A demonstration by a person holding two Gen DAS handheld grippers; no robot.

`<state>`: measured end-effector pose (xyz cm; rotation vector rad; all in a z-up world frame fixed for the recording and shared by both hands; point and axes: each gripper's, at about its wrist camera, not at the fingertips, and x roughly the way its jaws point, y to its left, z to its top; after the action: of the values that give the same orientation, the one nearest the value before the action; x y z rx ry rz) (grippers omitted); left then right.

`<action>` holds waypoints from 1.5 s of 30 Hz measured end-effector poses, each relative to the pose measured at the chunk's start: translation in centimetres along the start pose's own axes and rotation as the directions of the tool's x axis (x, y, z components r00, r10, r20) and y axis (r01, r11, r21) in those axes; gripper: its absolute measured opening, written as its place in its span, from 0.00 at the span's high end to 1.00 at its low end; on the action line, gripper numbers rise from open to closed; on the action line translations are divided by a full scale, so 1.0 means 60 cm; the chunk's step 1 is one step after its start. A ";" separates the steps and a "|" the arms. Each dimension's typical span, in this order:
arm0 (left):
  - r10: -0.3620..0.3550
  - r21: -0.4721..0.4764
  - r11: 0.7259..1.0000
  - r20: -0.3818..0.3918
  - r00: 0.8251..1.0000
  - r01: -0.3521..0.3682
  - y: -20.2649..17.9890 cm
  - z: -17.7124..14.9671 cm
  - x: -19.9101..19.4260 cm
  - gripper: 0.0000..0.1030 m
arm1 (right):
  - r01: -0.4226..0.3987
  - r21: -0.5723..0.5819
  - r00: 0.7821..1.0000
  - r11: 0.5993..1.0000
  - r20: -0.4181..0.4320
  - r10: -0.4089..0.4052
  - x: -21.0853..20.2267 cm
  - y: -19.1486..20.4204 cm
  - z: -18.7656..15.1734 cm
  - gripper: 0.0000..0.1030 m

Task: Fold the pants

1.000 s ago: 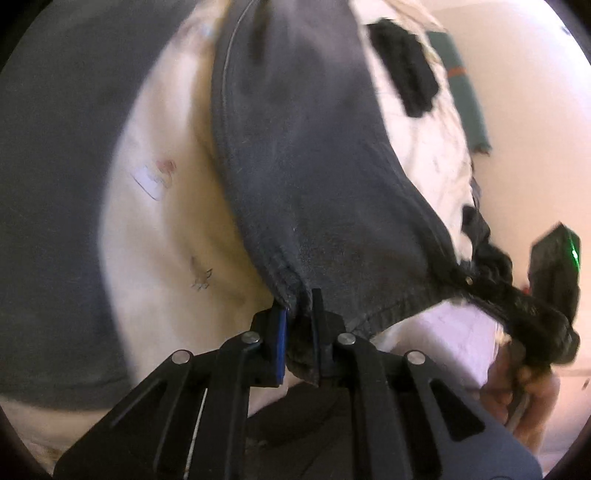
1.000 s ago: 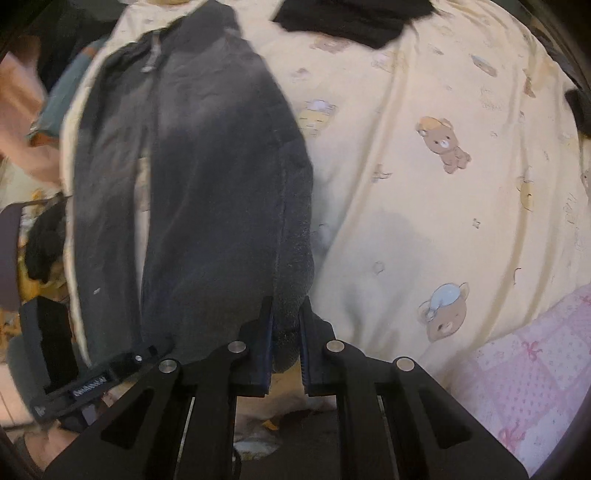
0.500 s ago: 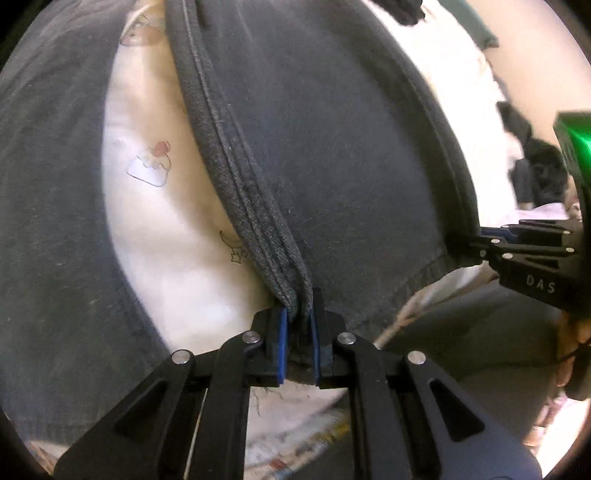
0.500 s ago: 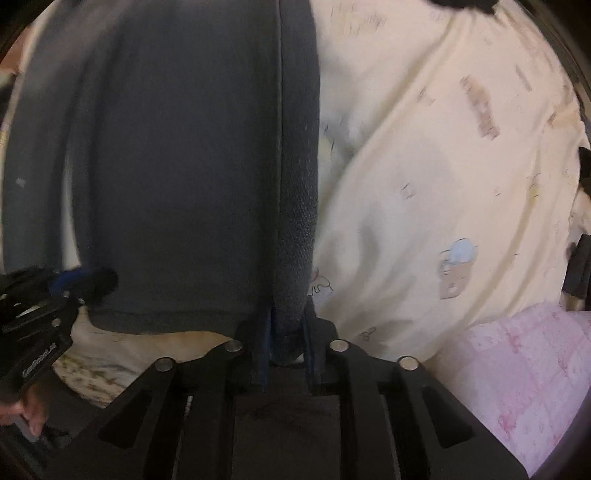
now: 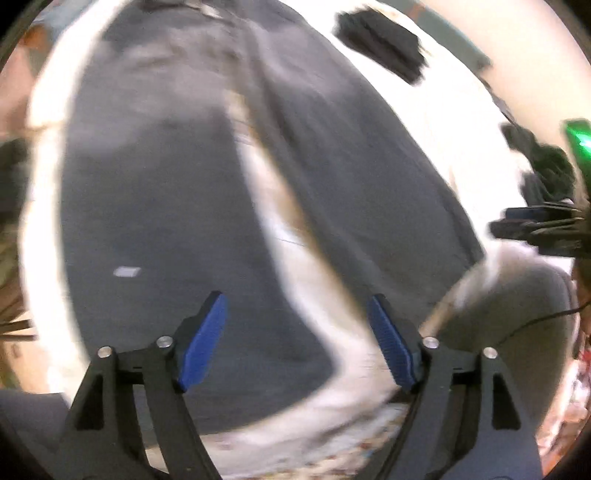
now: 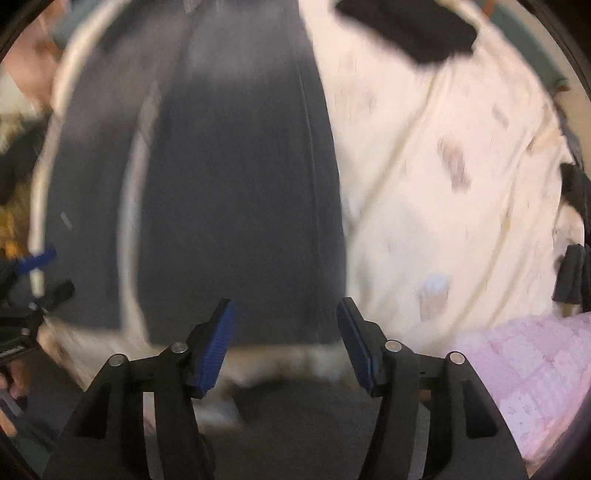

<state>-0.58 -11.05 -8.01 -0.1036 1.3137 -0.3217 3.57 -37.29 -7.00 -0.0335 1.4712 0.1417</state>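
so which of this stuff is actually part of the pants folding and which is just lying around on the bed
Part of the job:
- dark grey pants, spread flat on the bed, both legs out
- left gripper, fingers open
- right gripper, fingers open

Just lying about:
- cream bear-print sheet
- black garment at the far end
- pink quilt
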 end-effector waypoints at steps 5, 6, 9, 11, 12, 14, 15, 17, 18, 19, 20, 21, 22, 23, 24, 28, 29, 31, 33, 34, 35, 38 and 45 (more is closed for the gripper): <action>0.101 -0.148 0.984 0.030 0.994 -0.096 0.141 -0.002 -0.037 0.24 | -0.357 0.126 0.927 0.926 0.171 0.335 -0.004 0.047 0.009 0.34; 0.148 -0.198 0.970 0.030 0.989 -0.139 0.176 -0.007 -0.042 0.24 | -0.391 0.140 0.915 0.910 0.166 0.368 0.007 0.066 0.019 0.34; 0.208 -0.287 0.937 0.006 0.978 -0.198 0.240 -0.026 -0.045 0.24 | -0.464 0.179 0.885 0.868 0.151 0.441 0.049 0.119 0.020 0.34; 0.194 -0.352 0.917 -0.010 0.981 -0.185 0.276 -0.052 -0.046 0.24 | -0.516 0.211 0.856 0.830 0.149 0.494 0.071 0.146 0.013 0.34; 0.175 -0.368 0.914 -0.014 0.985 -0.168 0.285 -0.061 -0.048 0.24 | -0.531 0.228 0.847 0.816 0.143 0.512 0.078 0.158 0.007 0.34; 0.123 -0.381 0.916 -0.030 0.992 -0.125 0.294 -0.082 -0.041 0.24 | -0.551 0.249 0.833 0.797 0.114 0.541 0.104 0.190 0.007 0.34; 0.117 -0.375 0.919 -0.035 0.993 -0.121 0.294 -0.086 -0.035 0.24 | -0.548 0.250 0.835 0.798 0.096 0.542 0.114 0.205 0.001 0.34; 0.116 -0.352 0.927 -0.059 0.992 -0.129 0.290 -0.096 -0.025 0.26 | -0.519 0.247 0.851 0.818 0.057 0.523 0.138 0.227 -0.012 0.34; 0.103 -0.357 0.926 -0.080 0.992 -0.125 0.292 -0.099 -0.019 0.26 | -0.498 0.250 0.861 0.830 0.032 0.507 0.148 0.235 -0.015 0.34; 0.078 -0.371 0.921 -0.117 0.990 -0.117 0.294 -0.102 -0.010 0.26 | -0.492 0.255 0.863 0.832 0.016 0.505 0.153 0.244 -0.020 0.34; 0.041 -0.385 0.918 -0.153 0.987 -0.098 0.295 -0.106 0.004 0.31 | -0.481 0.238 0.870 0.844 0.010 0.493 0.155 0.253 -0.025 0.34; 0.018 -0.393 0.916 -0.168 0.986 -0.084 0.291 -0.112 0.007 0.37 | -0.456 0.213 0.884 0.864 0.000 0.467 0.155 0.260 -0.027 0.34; -0.002 -0.395 0.916 -0.190 0.982 -0.074 0.287 -0.117 0.014 0.53 | -0.424 0.189 0.901 0.886 -0.015 0.434 0.160 0.267 -0.031 0.34; -0.007 -0.384 0.921 -0.205 0.979 -0.074 0.281 -0.118 0.019 0.58 | -0.404 0.190 0.908 0.895 -0.032 0.417 0.167 0.270 -0.036 0.34; -0.006 -0.364 0.929 -0.213 0.977 -0.073 0.274 -0.116 0.023 0.58 | -0.391 0.198 0.910 0.899 -0.060 0.409 0.176 0.272 -0.040 0.34; -0.018 -0.348 0.934 -0.267 0.963 -0.079 0.259 -0.121 0.053 0.58 | -0.399 0.186 0.904 0.898 -0.082 0.419 0.198 0.280 -0.056 0.36; -0.015 -0.336 0.938 -0.286 0.958 -0.086 0.255 -0.124 0.059 0.58 | -0.400 0.192 0.906 0.896 -0.065 0.418 0.198 0.277 -0.060 0.40; -0.001 -0.291 0.953 -0.279 0.960 -0.083 0.243 -0.125 0.055 0.79 | -0.409 0.222 0.902 0.885 -0.051 0.429 0.200 0.266 -0.063 0.89; -0.009 -0.302 0.951 -0.258 0.966 -0.071 0.247 -0.124 0.043 0.97 | -0.450 0.252 0.880 0.857 -0.037 0.473 0.195 0.253 -0.061 0.89; -0.018 -0.309 0.949 -0.244 0.970 -0.060 0.248 -0.124 0.034 0.97 | -0.460 0.232 0.878 0.857 -0.027 0.478 0.188 0.256 -0.060 0.89; -0.022 -0.305 0.951 -0.230 0.973 -0.051 0.247 -0.122 0.025 0.98 | -0.467 0.201 0.878 0.861 -0.010 0.478 0.175 0.259 -0.059 0.89; -0.022 -0.271 0.963 -0.122 0.992 -0.012 0.233 -0.116 -0.043 0.98 | -0.532 0.201 0.844 0.823 0.039 0.535 0.142 0.245 -0.061 0.89; -0.108 -0.334 0.934 0.071 0.992 0.126 0.256 -0.097 -0.166 0.98 | -0.643 0.043 0.752 0.765 0.224 0.620 0.022 0.227 -0.036 0.89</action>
<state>-5.67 7.05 -4.13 -0.4792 1.3038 -0.1895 0.00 -23.94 -7.68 0.5753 1.2356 0.5981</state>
